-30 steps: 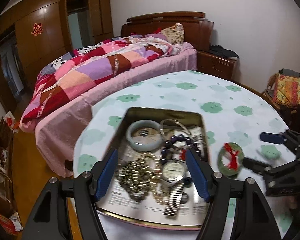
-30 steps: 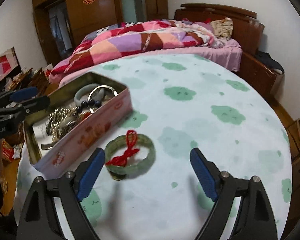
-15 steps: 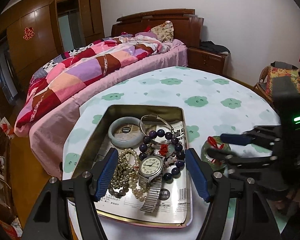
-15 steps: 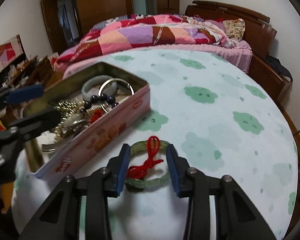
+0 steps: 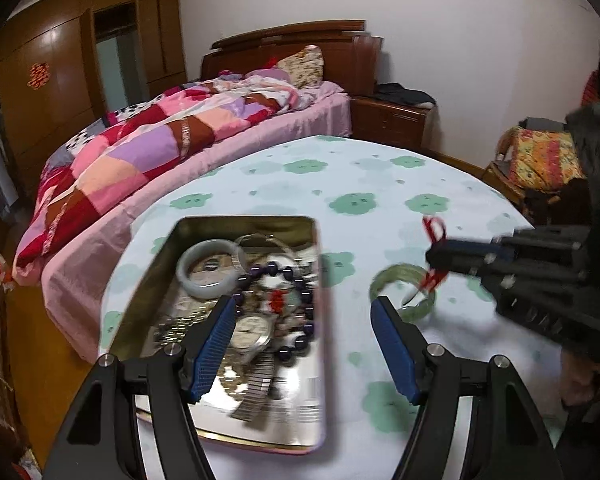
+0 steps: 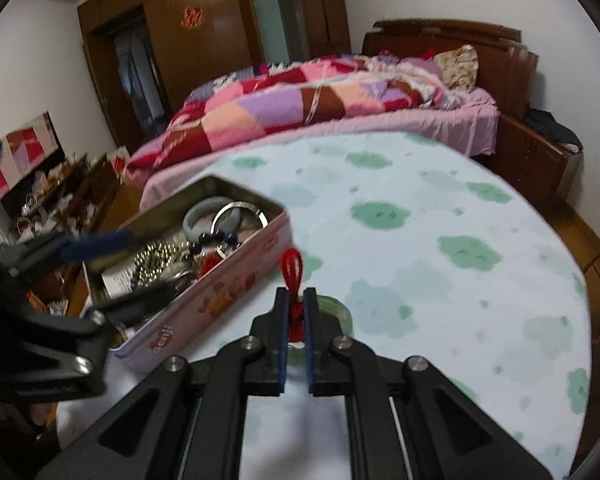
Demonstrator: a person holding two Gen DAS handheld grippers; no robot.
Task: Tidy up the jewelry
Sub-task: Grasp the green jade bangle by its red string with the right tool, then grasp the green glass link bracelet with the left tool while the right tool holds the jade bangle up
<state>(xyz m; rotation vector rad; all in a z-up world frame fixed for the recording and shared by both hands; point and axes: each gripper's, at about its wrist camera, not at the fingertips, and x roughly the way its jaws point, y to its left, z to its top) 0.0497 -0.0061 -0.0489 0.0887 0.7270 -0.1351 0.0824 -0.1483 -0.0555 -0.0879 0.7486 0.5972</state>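
A green jade bangle (image 5: 396,276) with a red cord (image 5: 434,232) hangs from my right gripper (image 6: 296,304), which is shut on the cord (image 6: 292,270) just above the tablecloth; the bangle (image 6: 338,310) peeks out behind the fingers. My right gripper also shows in the left wrist view (image 5: 440,258). An open metal tin (image 5: 188,236) holds a pale bangle (image 5: 208,268), dark beads (image 5: 300,292), a watch (image 5: 250,330) and a silver bangle (image 6: 240,214). My left gripper (image 5: 304,348) is open, hovering over the tin's right side (image 6: 204,308).
The round table (image 6: 420,240) has a pale cloth with green cloud prints. A bed with a patchwork quilt (image 5: 148,148) stands just behind it. A chair with a patterned cushion (image 5: 544,160) is at the right. Wooden wardrobes (image 6: 204,40) line the far wall.
My right gripper closed from wide open onto the red cord and lifted the green bangle off the cloth. My left gripper shifted right over the tin's edge.
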